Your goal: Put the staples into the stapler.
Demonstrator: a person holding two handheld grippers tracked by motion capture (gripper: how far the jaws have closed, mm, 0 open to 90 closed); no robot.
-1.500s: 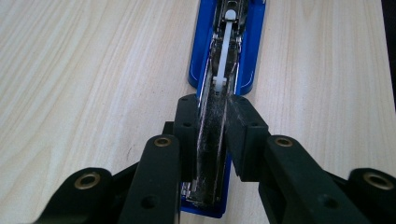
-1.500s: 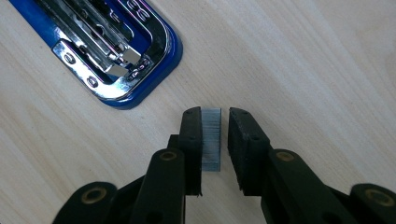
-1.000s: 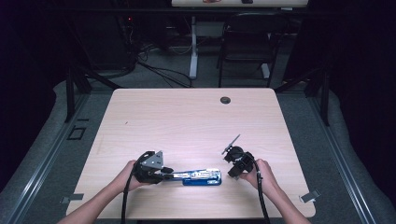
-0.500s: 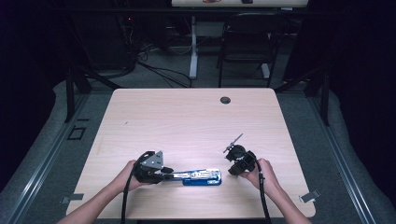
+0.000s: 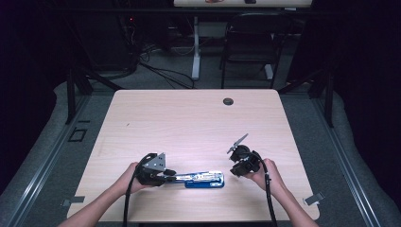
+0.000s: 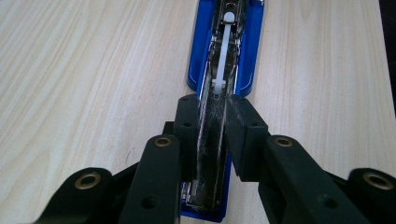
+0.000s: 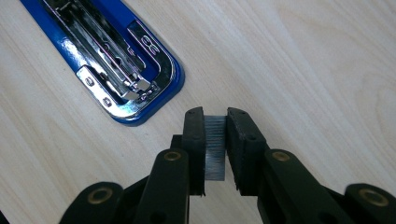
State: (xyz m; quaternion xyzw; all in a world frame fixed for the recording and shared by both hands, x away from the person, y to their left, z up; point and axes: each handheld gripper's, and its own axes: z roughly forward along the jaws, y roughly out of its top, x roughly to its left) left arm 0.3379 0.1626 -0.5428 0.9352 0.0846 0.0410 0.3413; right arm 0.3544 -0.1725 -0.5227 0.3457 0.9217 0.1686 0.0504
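near the front edge of a pale wood worktop (image 5: 189, 118), a person's two hands work a blue stapler (image 5: 204, 179) that lies flat with its chrome upper arm swung open. most of the worktop behind the hands is bare, with a small round grommet (image 5: 228, 101) near its far edge, leaving wide room ahead and to both sides; the stapler sits close to the person's edge, somewhat left of centre.

the left hand (image 5: 128, 178) reaches in low from the bottom left, its left tool (image 6: 212, 135) lying level and pointing along the stapler toward the right. that tool's jaws are clamped on the stapler's open chrome arm, the pads pressing its two sides.

the right hand (image 5: 267, 175) comes in from the bottom right, well apart from the stapler's blue base end, with the right tool (image 7: 215, 144) tipped down toward the worktop. its jaws are closed on a strip of staples (image 7: 215, 147), a short grey ribbed bar held upright between the pads, just beside the stapler's rounded blue end.

the stapler shows a blue base, a chrome magazine channel and a white pusher (image 6: 225, 51) in its track.
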